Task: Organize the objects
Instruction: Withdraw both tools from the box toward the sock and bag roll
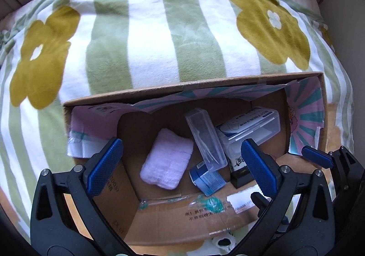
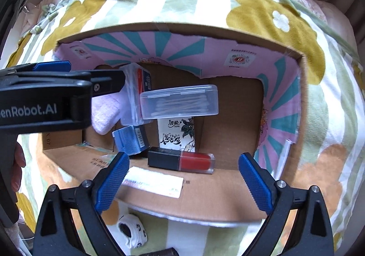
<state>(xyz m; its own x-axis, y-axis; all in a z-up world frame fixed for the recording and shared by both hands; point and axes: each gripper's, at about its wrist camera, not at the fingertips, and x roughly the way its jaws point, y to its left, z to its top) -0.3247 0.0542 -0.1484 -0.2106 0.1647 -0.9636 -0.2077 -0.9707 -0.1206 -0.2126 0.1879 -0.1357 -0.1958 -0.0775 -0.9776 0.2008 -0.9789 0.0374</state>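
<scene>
An open cardboard box [image 1: 182,87] [image 2: 216,201] lies on a flowered blanket. Inside it are a folded pink towel [image 1: 164,161] [image 2: 103,117], a clear case of floss picks [image 1: 205,139], a clear box of cotton swabs [image 1: 255,127] [image 2: 180,102], a small blue box [image 1: 206,179] [image 2: 131,139], a tissue pack [image 2: 177,135] and a red lip gloss with a black cap [image 2: 182,161]. My left gripper [image 1: 182,164] hangs open over the box's left half, nothing between its fingers. My right gripper [image 2: 186,179] stands open above the near wall, just short of the lip gloss.
The green-and-white striped blanket with yellow flowers [image 1: 148,34] [image 2: 273,12] covers the bed around the box. A small white item with black marks [image 2: 132,231] lies in front of the box. The left gripper's black frame [image 2: 45,96] crosses the right view's left side, a hand [image 2: 19,164] behind it.
</scene>
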